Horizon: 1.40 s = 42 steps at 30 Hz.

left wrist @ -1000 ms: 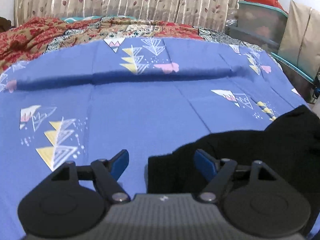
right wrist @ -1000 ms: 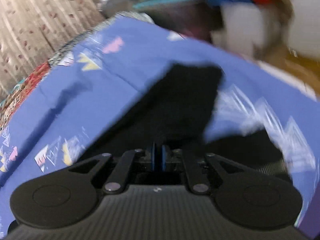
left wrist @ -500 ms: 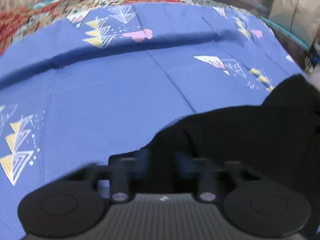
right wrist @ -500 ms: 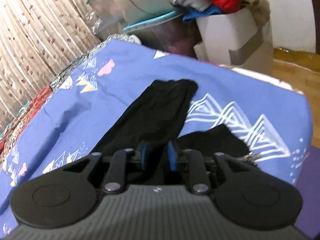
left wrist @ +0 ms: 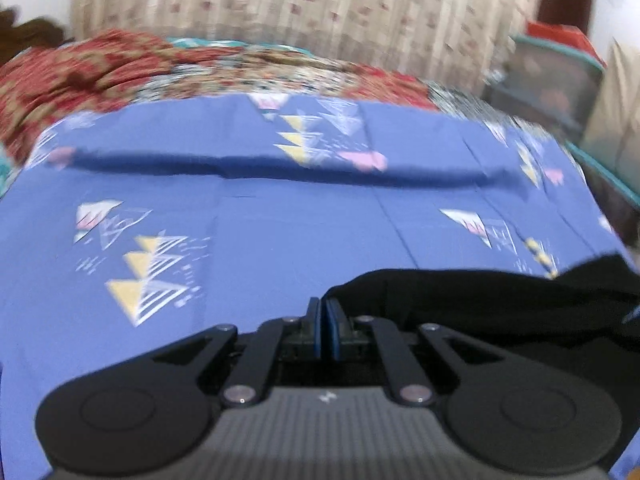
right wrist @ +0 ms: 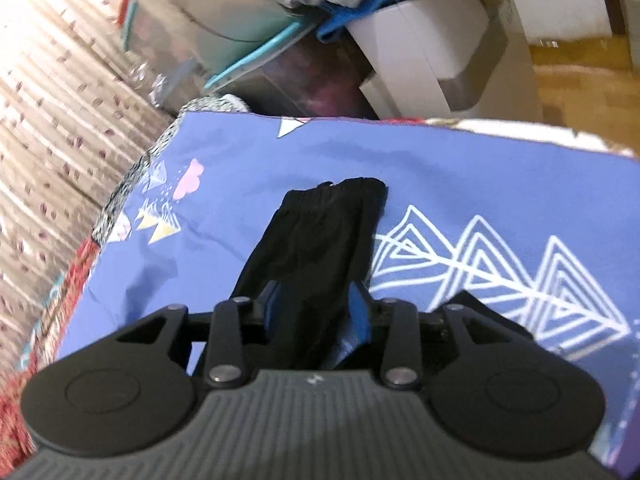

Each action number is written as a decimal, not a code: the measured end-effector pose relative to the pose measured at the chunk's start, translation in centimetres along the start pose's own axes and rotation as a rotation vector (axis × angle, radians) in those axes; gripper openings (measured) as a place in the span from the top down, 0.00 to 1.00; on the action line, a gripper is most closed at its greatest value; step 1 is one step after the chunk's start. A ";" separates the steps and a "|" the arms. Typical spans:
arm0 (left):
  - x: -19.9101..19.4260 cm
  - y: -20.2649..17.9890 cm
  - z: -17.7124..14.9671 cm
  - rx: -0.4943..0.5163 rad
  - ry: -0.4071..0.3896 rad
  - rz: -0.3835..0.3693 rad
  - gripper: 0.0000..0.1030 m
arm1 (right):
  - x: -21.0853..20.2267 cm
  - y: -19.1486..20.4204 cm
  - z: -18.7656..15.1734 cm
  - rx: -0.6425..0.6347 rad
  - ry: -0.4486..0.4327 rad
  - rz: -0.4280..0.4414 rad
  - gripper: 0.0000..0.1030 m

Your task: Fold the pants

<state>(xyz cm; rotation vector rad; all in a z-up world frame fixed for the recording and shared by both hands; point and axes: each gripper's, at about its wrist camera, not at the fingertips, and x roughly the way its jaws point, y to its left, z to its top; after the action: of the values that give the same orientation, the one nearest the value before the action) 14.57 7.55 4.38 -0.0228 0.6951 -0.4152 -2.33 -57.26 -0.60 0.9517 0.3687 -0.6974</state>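
Left tool (left wrist: 324, 312) has clamped onto the pants (left wrist: 480, 300); only the right view shows right tool (right wrist: 316, 300) opening astride them.

Matt black cloth pants (right wrist: 320, 240) lie on a smooth printed cotton-like bedsheet (left wrist: 280, 232).

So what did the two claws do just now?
The left claw snapped shut at the edge of the black pants; whether it pinches them is unclear. The right claw has just been opening, pants between its jaws. The blue sheet stayed flat.
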 end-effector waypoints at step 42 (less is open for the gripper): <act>9.4 9.1 4.5 -0.429 -0.007 0.271 0.94 | 14.3 21.9 0.9 -0.278 -0.003 0.021 0.75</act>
<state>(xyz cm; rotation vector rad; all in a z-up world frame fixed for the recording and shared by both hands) 27.20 11.77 0.65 -0.3312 0.7586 -0.0009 23.09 -54.91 5.19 0.6893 0.4399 -0.6105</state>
